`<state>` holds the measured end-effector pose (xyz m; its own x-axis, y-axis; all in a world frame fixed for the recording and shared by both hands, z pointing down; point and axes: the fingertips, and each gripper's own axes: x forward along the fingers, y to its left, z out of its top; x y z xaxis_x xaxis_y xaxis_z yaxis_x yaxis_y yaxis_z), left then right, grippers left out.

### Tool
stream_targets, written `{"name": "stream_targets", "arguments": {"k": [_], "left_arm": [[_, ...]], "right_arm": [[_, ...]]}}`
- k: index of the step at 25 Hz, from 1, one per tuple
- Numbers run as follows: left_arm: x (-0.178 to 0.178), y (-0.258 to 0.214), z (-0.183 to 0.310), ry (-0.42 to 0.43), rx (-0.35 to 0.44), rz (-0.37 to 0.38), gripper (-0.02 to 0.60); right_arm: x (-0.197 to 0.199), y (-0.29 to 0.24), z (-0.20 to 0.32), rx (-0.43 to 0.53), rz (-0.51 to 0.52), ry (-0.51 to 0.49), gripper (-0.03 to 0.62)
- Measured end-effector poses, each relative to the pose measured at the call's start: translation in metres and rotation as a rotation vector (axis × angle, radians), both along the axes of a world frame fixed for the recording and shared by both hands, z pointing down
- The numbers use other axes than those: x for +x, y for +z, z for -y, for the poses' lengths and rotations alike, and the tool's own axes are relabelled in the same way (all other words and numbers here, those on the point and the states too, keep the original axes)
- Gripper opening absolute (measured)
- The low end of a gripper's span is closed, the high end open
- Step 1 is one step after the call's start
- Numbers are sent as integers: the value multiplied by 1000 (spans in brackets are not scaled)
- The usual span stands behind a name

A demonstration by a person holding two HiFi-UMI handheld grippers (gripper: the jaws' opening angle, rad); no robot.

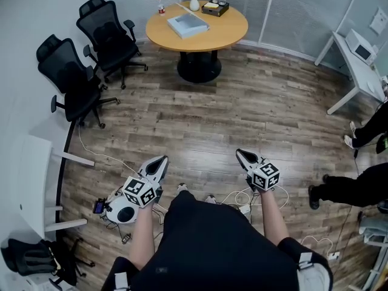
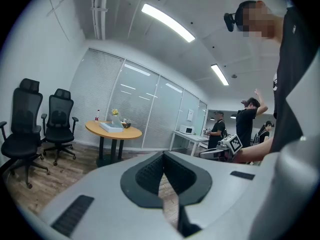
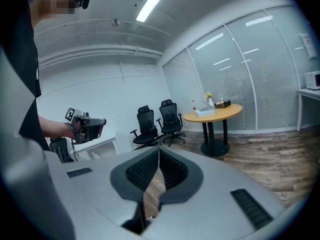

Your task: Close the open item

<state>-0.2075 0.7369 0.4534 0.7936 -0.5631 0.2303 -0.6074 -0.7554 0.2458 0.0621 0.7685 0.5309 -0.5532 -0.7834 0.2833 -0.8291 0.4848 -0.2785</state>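
Both tongs are clenched on nothing. The left tongs [image 1: 161,161] show their ribbed pads meeting at the tips in the left gripper view, with only a sliver of wood floor [image 1: 242,108] visible behind them. The right tongs [image 1: 241,155] look the same in the right gripper view. They are held low in front of the person's body, tips angled slightly toward each other.

The likely thing to close is the flat pale box [image 1: 188,24] on the round table [image 1: 233,32]. It lies well ahead of both sets of tips, roughly on the line between them, with a wide stretch of floor in between. It is too small from here to tell how it opens or where its lid sits. Beyond the box stand a vase of flowers [image 1: 193,2] and a small tray [image 1: 216,8], and a bottle [image 1: 160,6] stands at the table's far left rim. Two office chairs [image 1: 109,38] sit ahead and left of the left tongs.

The task has not begun; I judge the first need is to walk up to the table. The box looks shallow and light, probably thin card or plastic, so it should skate on the smooth tabletop if pushed from one side. It would be better to steady the base with one pair and take the lid's free edge with the other. A gentle pinch is best, since thin walls dent easily. The vase close behind is the thing to avoid knocking.
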Motion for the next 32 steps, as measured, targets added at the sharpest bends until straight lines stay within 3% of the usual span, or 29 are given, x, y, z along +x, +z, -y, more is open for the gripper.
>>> {"name": "stream_targets", "arguments": {"k": [12, 32], "left_arm": [[-24, 11, 31, 0, -28, -9, 5], [-63, 11, 177, 69, -36, -28, 5]], "right_arm": [[-20, 1, 30, -6, -26, 10, 6], [-61, -10, 158, 11, -38, 106, 6]]}}
